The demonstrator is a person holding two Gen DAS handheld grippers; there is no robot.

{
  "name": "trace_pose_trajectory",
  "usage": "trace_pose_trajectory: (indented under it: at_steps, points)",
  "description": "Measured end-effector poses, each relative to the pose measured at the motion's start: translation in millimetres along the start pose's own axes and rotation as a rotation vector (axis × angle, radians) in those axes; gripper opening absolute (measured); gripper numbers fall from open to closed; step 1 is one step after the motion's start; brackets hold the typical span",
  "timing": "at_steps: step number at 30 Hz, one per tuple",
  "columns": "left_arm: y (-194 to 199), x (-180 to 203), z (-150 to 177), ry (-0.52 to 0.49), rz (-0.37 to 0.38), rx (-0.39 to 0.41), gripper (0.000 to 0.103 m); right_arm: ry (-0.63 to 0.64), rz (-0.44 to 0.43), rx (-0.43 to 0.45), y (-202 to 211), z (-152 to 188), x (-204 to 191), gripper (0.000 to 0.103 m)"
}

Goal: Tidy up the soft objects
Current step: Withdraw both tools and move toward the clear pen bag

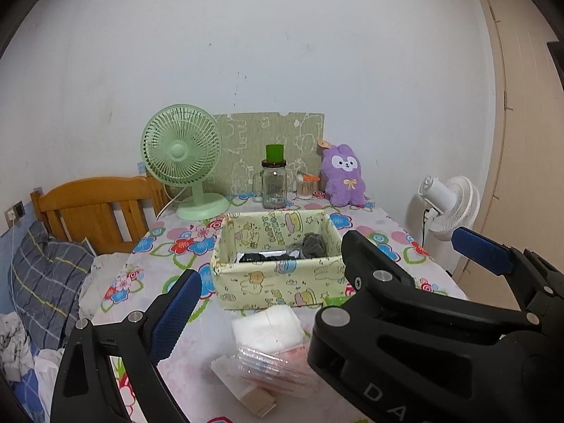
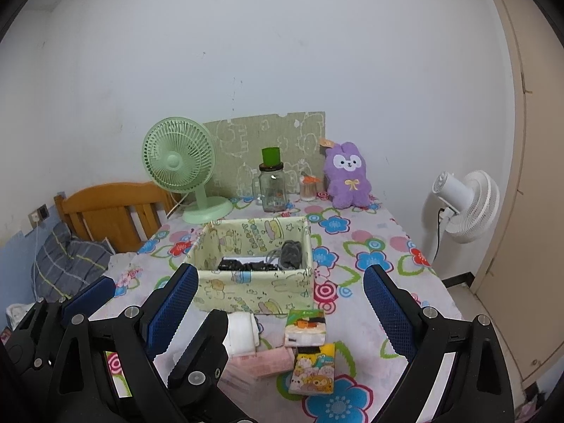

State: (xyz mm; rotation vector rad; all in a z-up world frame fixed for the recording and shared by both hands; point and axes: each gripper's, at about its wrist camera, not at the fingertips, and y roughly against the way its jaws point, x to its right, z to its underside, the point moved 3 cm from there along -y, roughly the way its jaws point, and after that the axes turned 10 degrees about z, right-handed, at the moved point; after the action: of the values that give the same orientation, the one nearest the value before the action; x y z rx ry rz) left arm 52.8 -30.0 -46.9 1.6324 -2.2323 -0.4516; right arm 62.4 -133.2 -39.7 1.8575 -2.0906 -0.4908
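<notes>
A pale yellow fabric box (image 1: 278,282) (image 2: 257,289) stands mid-table and holds dark socks (image 1: 310,245) (image 2: 290,253). In front of it lie a white folded cloth (image 1: 268,328) (image 2: 241,331), a pink tissue pack in clear wrap (image 1: 275,366) (image 2: 261,363), a green tissue pack (image 2: 305,328) and a yellow cartoon pack (image 2: 313,370). My left gripper (image 1: 271,275) is open and empty above the cloth. My right gripper (image 2: 278,313) is open and empty above the packs. The left gripper's fingers (image 2: 88,296) show at the lower left of the right wrist view.
A green desk fan (image 1: 183,158) (image 2: 179,165), a glass jar with a green cap (image 1: 273,183) (image 2: 271,187), a swab jar (image 1: 305,187) and a purple plush rabbit (image 1: 343,176) (image 2: 349,176) stand along the back. A wooden bed (image 1: 95,208) is left; a white floor fan (image 2: 465,201) is right.
</notes>
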Motion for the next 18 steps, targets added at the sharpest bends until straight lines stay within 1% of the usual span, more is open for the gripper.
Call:
trace_pose_trajectory:
  at_steps: [18]
  points:
    - [-13.7,-3.4,36.3,-0.004,0.000,-0.017,0.097,-0.014,0.007,-0.027,-14.6,37.8,0.7,0.097]
